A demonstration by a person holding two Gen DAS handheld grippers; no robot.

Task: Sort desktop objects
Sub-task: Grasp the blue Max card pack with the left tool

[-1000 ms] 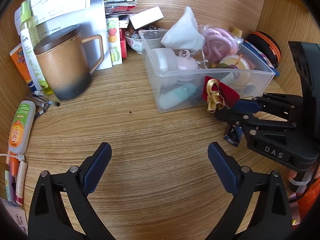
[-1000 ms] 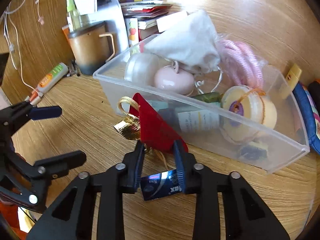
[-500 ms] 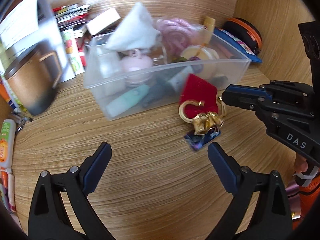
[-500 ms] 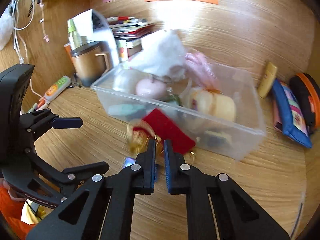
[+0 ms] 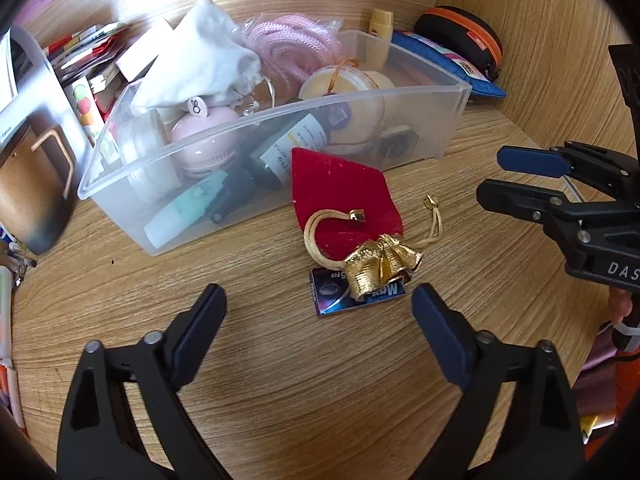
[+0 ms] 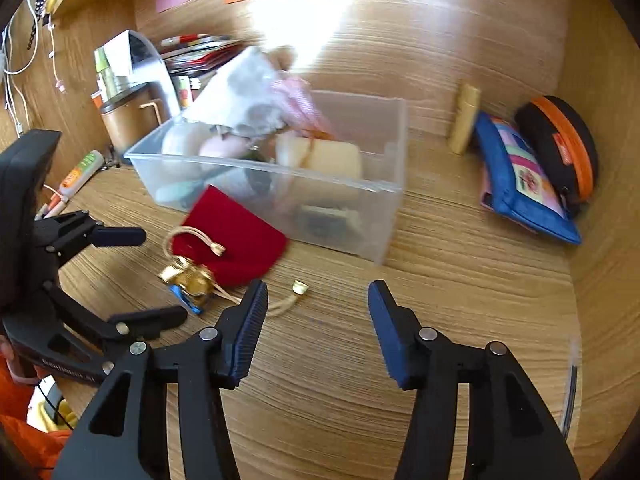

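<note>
Both grippers, left gripper (image 5: 318, 312) and right gripper (image 6: 318, 320), gape empty; red pouch (image 5: 340, 196) half-hides a blue packet (image 5: 340, 300).

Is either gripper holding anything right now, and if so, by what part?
Nothing is held. The left gripper and right gripper are open; the red pouch lies on the desk.

Few readable marks near the clear plastic bin (image 5: 420, 92)

On the right gripper (image 5: 524, 176), seen from the left wrist view to the right of the bin, white letters "DAS" run off the picture's edge. The small blue packet (image 5: 340, 300) in front of the bin shows "5 pcs", its larger lettering upside down and partly covered. A bottle label inside the bin and the wall notes behind it are too small to read.
</note>
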